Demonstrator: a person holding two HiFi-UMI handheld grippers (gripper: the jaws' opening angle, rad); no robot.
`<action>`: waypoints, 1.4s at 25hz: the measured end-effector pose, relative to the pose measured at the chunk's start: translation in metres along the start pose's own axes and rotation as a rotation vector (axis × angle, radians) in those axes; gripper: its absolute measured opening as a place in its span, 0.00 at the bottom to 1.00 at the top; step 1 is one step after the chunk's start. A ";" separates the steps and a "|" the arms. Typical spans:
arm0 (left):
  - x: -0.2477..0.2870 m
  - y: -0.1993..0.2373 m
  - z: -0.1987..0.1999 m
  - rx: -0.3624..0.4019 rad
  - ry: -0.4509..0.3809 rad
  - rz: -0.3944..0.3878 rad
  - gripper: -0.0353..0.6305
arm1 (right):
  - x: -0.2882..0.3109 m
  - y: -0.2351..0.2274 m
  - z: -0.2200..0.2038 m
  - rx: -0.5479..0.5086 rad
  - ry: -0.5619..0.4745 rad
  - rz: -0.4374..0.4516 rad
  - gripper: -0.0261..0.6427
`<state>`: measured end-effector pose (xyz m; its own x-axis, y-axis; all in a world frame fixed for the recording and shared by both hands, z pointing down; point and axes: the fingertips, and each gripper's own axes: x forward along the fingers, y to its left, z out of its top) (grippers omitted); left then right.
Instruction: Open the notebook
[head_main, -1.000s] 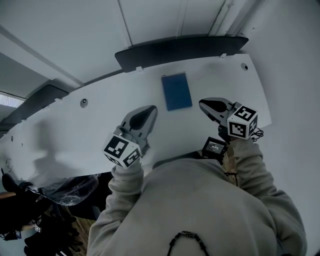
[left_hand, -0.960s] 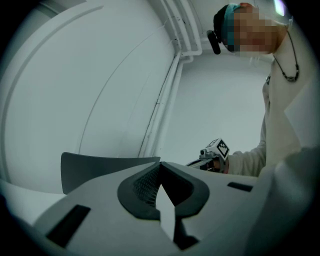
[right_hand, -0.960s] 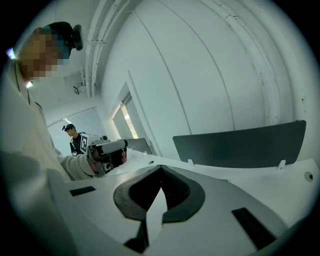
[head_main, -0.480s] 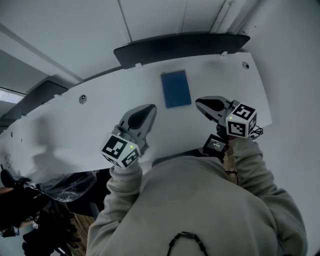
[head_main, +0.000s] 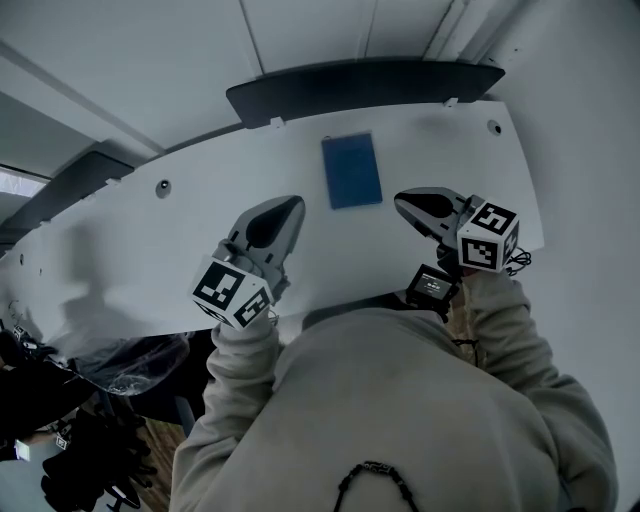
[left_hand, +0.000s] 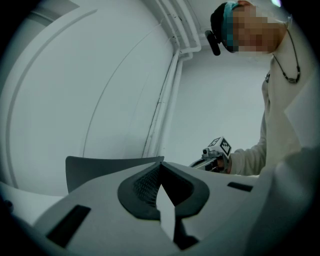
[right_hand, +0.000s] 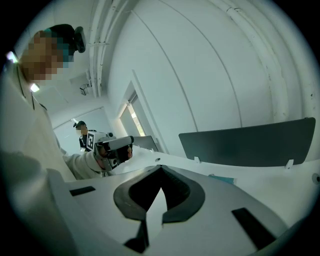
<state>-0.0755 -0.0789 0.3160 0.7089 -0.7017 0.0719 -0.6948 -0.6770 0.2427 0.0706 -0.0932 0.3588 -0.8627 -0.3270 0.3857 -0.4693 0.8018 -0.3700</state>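
A closed blue notebook (head_main: 351, 171) lies flat on the white table (head_main: 150, 250), towards its far edge. My left gripper (head_main: 296, 204) hovers to the notebook's near left, shut and empty, apart from it. My right gripper (head_main: 401, 204) hovers to its near right, also shut and holding nothing. In the left gripper view the jaws (left_hand: 161, 167) meet at the tip, and the right gripper (left_hand: 216, 152) shows beyond them. From the right gripper view I see shut jaws (right_hand: 161, 170), the left gripper (right_hand: 112, 147) and a thin teal sliver of the notebook (right_hand: 222, 179).
A dark panel (head_main: 360, 85) runs along the table's far edge. A small black device (head_main: 430, 285) sits at the near edge below my right gripper. Round holes (head_main: 162, 186) pierce the tabletop at left and at the far right (head_main: 492, 127). White walls stand behind.
The notebook and both grippers stay where they were; only the head view has shifted a little.
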 end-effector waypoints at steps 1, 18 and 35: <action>0.001 0.000 0.000 -0.001 0.000 0.001 0.04 | 0.001 0.000 -0.001 -0.002 0.007 0.002 0.07; -0.001 0.029 -0.017 -0.028 0.068 0.073 0.04 | 0.008 -0.035 -0.023 0.065 0.034 -0.003 0.07; 0.014 0.046 -0.026 -0.047 0.108 0.102 0.04 | 0.035 -0.044 -0.034 0.107 0.068 0.045 0.07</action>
<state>-0.0943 -0.1143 0.3535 0.6459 -0.7364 0.2011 -0.7589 -0.5910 0.2735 0.0675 -0.1225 0.4173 -0.8704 -0.2546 0.4215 -0.4509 0.7560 -0.4745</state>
